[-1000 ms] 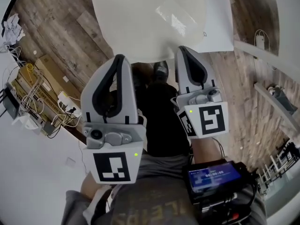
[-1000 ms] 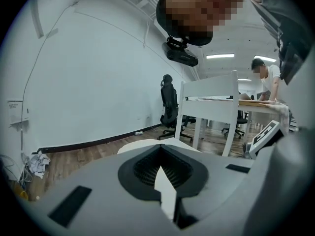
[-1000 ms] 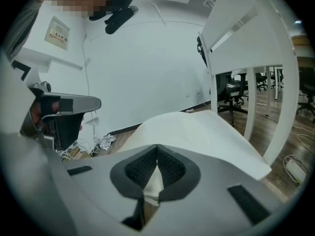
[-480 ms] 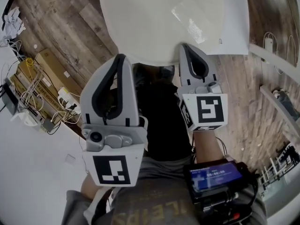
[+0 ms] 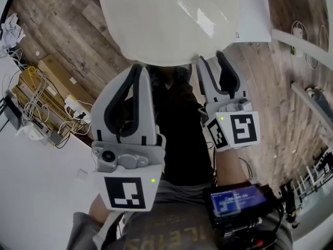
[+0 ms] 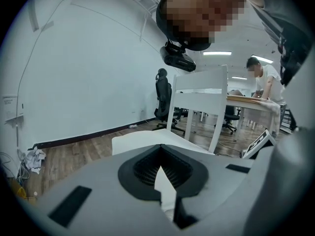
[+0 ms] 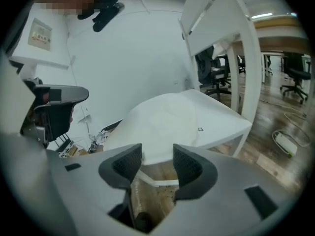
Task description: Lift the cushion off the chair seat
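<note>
Both grippers have edged toward the cushion (image 5: 166,20) on the seat (image 5: 256,14), just ahead of the jaws. The right gripper (image 5: 210,61) has just opened its jaws, nothing between them; the left gripper (image 5: 136,69) keeps its jaws together. This looks like the approach: next, the open jaws should straddle the cushion's edge and close.

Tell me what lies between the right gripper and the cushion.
Nothing: in the right gripper view, the right gripper, its jaws just opening and empty, faces the cushion across a bare gap.
</note>
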A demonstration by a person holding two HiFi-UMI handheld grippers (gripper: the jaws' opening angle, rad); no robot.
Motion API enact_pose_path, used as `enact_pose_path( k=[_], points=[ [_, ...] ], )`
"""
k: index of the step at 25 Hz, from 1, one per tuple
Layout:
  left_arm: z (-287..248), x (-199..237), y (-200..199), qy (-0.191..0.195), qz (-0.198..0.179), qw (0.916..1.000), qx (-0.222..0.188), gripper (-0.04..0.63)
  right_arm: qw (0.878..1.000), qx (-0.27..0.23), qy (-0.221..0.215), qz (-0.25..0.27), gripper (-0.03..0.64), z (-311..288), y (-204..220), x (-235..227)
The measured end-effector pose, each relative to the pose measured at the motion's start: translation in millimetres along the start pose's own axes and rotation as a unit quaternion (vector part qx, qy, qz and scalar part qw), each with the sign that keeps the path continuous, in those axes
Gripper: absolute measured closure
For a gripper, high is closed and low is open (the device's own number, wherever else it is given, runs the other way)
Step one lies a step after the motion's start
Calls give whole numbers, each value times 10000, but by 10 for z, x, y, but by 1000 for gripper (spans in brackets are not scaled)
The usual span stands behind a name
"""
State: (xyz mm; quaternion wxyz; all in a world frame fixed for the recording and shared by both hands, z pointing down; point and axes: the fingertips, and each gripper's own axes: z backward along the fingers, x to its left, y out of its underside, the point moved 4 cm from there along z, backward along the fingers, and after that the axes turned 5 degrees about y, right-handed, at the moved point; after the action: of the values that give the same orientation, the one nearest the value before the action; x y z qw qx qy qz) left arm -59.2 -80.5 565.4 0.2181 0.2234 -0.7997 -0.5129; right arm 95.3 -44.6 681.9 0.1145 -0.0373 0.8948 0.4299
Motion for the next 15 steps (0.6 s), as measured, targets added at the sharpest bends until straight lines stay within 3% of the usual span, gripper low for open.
enact_pose_path(
  k=[3, 6, 11, 12, 15],
  points=[
    [-57, -107, 32, 198, -54, 9998, 62, 589, 9981, -49, 73, -612, 339, 36, 90, -85],
    [-102, -109, 50, 258, -123, 9996, 29, 589, 9907, -46, -328, -1320, 291, -72, 172, -38],
    [-156, -29, 117, 223, -194, 9995, 54, 589, 9663, 42, -781, -2451, 279, -266, 313, -13],
    [-152, -17, 124, 208, -197, 9996, 63, 589, 9629, 49, -876, -2553, 287, -278, 324, 20],
    [-129, 20, 124, 154, -184, 9997, 100, 589, 9665, -28, -975, -2373, 475, -264, 260, 125]
  ],
)
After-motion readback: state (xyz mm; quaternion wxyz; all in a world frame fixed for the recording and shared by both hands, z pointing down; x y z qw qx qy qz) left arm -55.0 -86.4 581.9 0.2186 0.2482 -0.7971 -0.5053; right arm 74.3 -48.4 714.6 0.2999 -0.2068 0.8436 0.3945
